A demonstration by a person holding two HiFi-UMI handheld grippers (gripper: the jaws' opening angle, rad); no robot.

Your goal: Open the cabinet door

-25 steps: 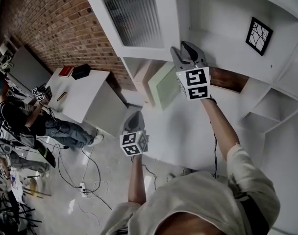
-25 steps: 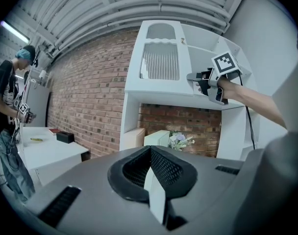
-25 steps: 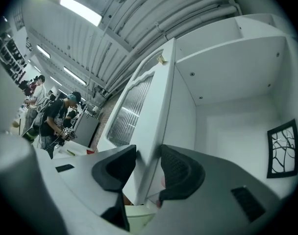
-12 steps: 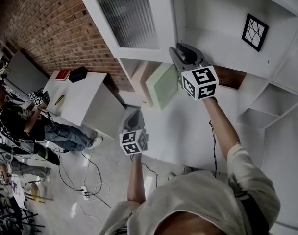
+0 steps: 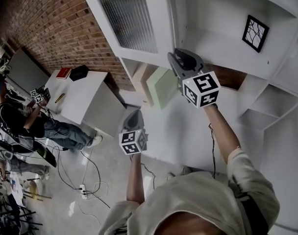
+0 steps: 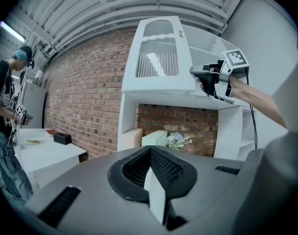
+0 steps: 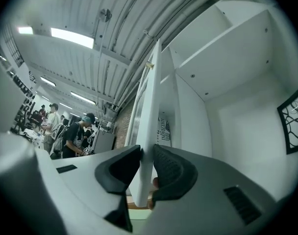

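The white cabinet door (image 5: 134, 18) with a ribbed glass pane stands ajar on the upper cabinet. My right gripper (image 5: 178, 58) is at the door's free lower corner. In the right gripper view, the door's edge (image 7: 150, 126) runs between the two dark pads, and my right gripper (image 7: 146, 156) is closing its jaws onto it, with both pads touching. The left gripper view shows that hand (image 6: 195, 73) beside the door (image 6: 159, 62). My left gripper (image 5: 133, 117) hangs lower, away from the cabinet, shut (image 6: 150, 153) on nothing.
Inside the cabinet a framed black-and-white picture (image 5: 257, 32) hangs on the back wall. A pale green box (image 5: 161, 86) and flowers sit in the niche below. A white table (image 5: 83, 99) stands by the brick wall at left, with people and floor cables beyond.
My right gripper has shifted slightly right and rolled, its jaws narrowing onto the door's edge. The left gripper has stayed put.
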